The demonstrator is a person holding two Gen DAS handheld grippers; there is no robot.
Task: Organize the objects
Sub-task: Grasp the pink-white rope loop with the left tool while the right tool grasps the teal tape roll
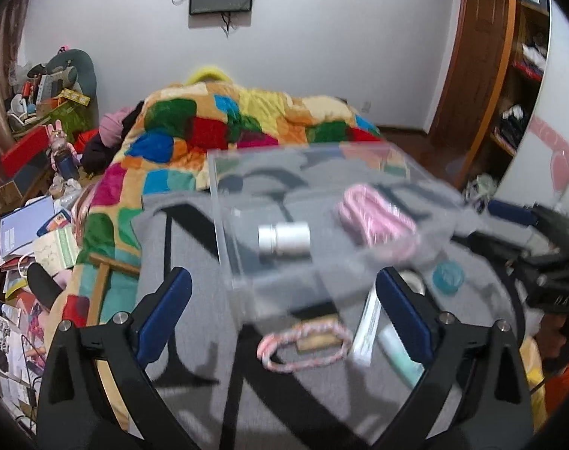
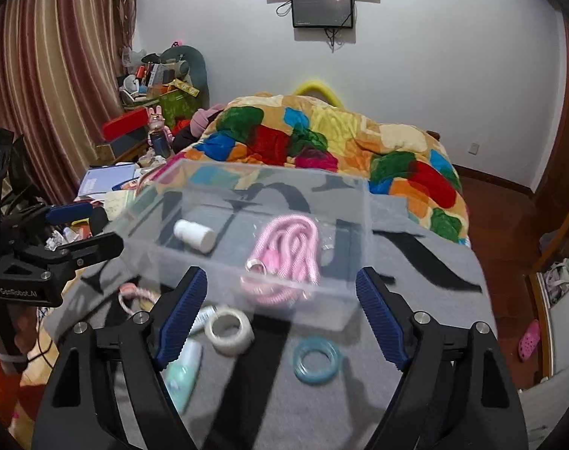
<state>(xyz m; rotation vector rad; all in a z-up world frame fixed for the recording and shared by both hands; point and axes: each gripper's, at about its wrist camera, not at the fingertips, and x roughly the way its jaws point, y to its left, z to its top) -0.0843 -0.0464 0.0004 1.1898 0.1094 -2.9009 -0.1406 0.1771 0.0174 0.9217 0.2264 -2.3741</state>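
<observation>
Grey felt cloth [image 2: 415, 300] with black markings covers the bed end, before a patchwork quilt [image 2: 322, 138]; ahead of both claws sits a clear rigid box [image 2: 359, 202] holding a smooth white bottle [image 2: 194, 235] and coiled pink braided cable [image 2: 288, 251]; right gripper [image 2: 282, 318] gapes wide, empty, above a tape roll [image 2: 230, 328] and translucent blue ring [image 2: 316, 362]; left gripper [image 1: 284, 318] likewise spread, empty, over a pink-white cord loop [image 1: 303, 341].

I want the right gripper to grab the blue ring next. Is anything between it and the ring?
Nothing visible blocks it. The blue ring lies flat on the grey cloth, just ahead of the open right gripper. The white tape roll sits beside it, apart; the clear box is farther back.
</observation>
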